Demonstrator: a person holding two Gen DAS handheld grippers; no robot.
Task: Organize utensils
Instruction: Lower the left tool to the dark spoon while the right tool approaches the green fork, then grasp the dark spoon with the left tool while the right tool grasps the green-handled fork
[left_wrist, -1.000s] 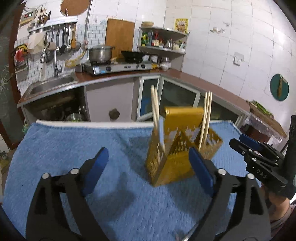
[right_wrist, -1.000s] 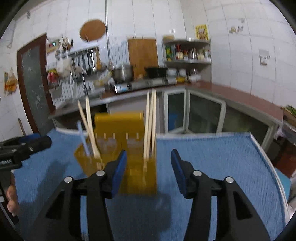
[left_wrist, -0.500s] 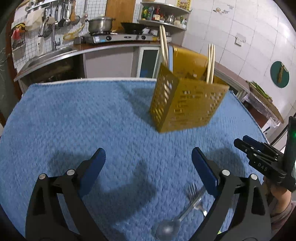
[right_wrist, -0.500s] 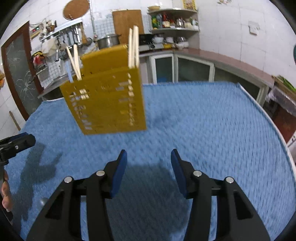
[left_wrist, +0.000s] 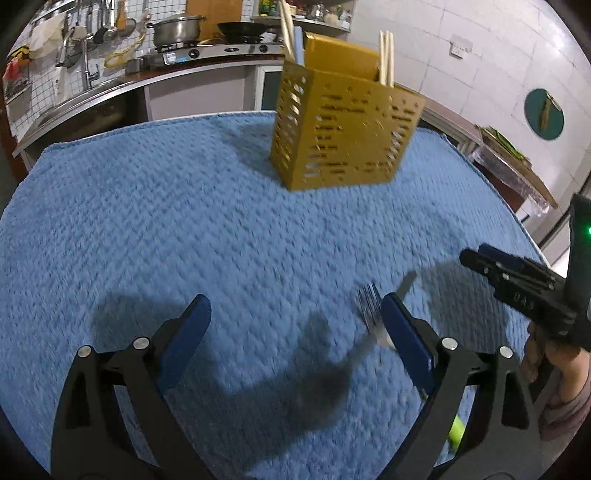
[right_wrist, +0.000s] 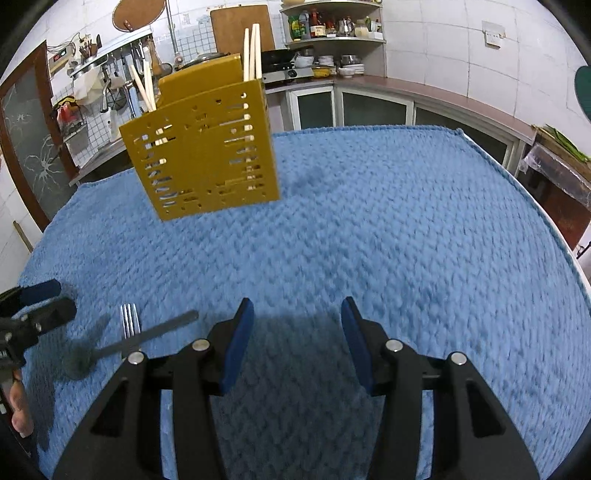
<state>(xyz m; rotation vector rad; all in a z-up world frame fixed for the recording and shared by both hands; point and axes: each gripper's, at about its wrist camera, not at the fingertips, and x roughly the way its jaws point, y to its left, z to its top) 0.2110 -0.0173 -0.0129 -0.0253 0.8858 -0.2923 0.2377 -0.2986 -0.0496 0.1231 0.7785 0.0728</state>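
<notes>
Over the blue towel (right_wrist: 388, 229) on the bench, hovering with jaws wide and holding nothing, fork (right_wrist: 129, 326) and spoon (right_wrist: 122, 345) lying crossed near the left gripper (left_wrist: 295, 332), right gripper (right_wrist: 297, 332) alongside, yellow utensil holder (right_wrist: 207, 155) standing beyond.

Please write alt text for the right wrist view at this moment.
The open right gripper hovers empty over a blue textured towel. Ahead to the left stands a perforated yellow plastic utensil holder with pale chopsticks; a metal fork and spoon lie crossed at left.
</notes>
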